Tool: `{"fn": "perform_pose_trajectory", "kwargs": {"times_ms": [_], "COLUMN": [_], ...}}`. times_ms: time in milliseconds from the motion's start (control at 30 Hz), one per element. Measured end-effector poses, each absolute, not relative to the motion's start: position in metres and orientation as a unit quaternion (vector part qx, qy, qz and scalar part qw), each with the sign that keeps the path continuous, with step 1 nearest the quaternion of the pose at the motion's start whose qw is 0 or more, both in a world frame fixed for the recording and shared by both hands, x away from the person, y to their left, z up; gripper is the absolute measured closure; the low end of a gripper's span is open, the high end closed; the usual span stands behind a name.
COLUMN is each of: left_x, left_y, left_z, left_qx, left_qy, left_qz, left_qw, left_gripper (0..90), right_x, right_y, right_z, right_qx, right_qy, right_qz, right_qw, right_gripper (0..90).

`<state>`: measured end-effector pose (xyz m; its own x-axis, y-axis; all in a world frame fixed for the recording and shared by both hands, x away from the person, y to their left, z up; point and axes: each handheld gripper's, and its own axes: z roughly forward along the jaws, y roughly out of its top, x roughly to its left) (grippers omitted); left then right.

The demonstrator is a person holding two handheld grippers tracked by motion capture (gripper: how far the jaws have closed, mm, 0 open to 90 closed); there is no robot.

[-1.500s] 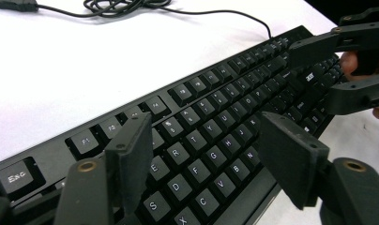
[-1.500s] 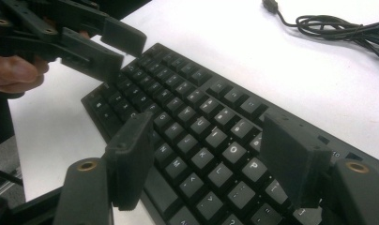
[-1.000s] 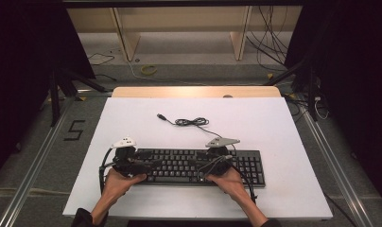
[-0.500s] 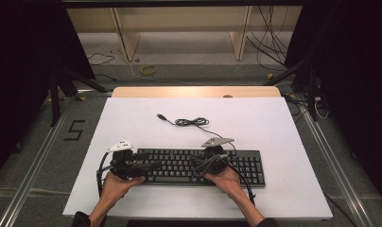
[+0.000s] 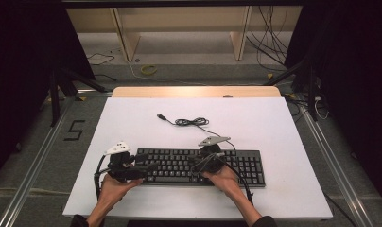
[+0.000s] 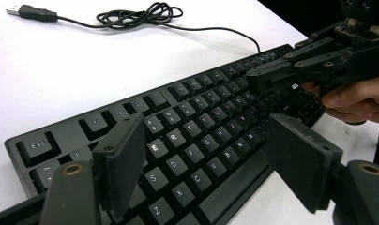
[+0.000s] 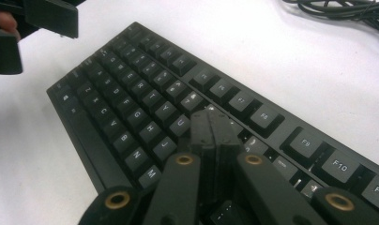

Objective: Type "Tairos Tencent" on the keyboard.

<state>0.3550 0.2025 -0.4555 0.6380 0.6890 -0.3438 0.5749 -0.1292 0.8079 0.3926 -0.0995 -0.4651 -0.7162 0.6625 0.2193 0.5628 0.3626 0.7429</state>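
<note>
A black keyboard (image 5: 236, 166) lies across the near half of the white table (image 5: 274, 127). Its thin black cable (image 5: 191, 122) is coiled behind it and ends in a loose USB plug (image 5: 161, 116). My left gripper (image 5: 147, 168) hovers over the keyboard's left end and points right. In the left gripper view it (image 6: 211, 159) stands open, its pads wide apart above the letter keys. My right gripper (image 5: 195, 166) points left over the middle keys. Its jaws have just been closing and now meet, shut (image 7: 215, 133), with nothing between them.
The table's wooden far edge (image 5: 196, 91) borders a floor with loose cables (image 5: 149, 70) and shelf legs. Metal rails (image 5: 33, 175) run along both sides of the table. White tabletop lies bare behind the cable and right of the keyboard.
Both hands have stayed at the keyboard, almost where they were. The left gripper has edged slightly nearer the front edge.
</note>
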Motion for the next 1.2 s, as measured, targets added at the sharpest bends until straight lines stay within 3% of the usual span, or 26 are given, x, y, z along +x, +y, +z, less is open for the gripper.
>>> {"fn": "perform_pose_trajectory", "kwargs": {"times_ms": [1200], "left_x": [0.352], "left_y": [0.210], "left_z": [-0.459], "left_qx": [0.751], "left_qy": [0.427], "left_qz": [0.065], "left_qw": [0.500], "left_gripper": [28.4], "right_x": [0.397], "right_y": [-0.094], "right_z": [-0.477], "right_qx": [0.393], "right_qy": [0.828], "right_qz": [0.394], "right_qw": [0.066], "right_gripper": [90.0]}}
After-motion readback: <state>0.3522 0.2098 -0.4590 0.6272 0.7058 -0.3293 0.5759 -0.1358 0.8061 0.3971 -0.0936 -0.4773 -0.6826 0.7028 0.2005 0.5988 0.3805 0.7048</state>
